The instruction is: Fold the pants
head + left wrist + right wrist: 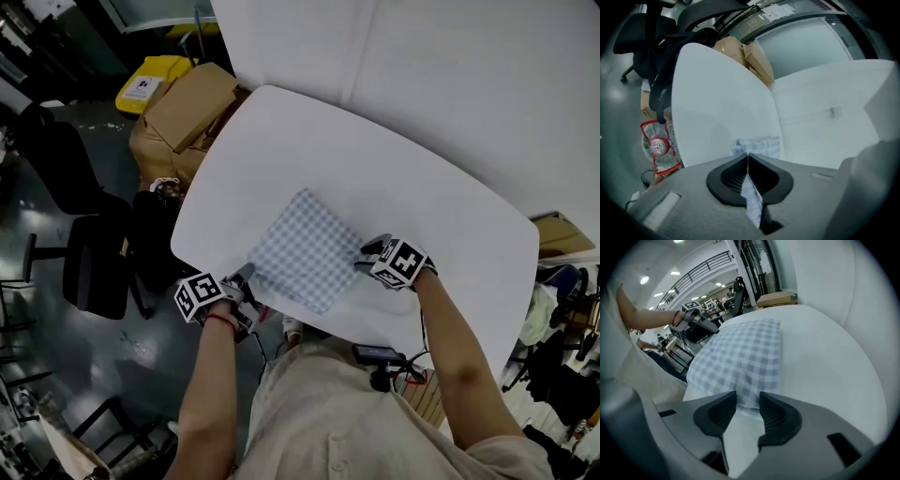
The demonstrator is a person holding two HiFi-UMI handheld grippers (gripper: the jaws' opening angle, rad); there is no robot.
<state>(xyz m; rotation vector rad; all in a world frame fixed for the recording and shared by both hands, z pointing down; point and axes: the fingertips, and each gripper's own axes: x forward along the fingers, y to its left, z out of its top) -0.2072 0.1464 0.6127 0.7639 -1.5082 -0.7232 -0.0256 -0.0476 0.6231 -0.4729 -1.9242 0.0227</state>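
Note:
The pants [305, 248] are folded into a blue-and-white checked square near the front of the white table [403, 169]. My left gripper [246, 275] is at the square's near left corner. In the left gripper view the jaws of the left gripper [748, 159] are shut on a strip of the checked cloth [759, 145]. My right gripper [364, 255] is at the square's right edge. In the right gripper view the right gripper [748, 401] stands open, with the edge of the pants [745, 357] showing in the gap and not pinched.
A second white table [469, 66] abuts at the back. Cardboard boxes [187, 112] and a yellow bin [150, 80] stand off the table's far left. A black chair [94, 262] is on the floor at left. A red wire-framed object [658, 147] sits below the table edge.

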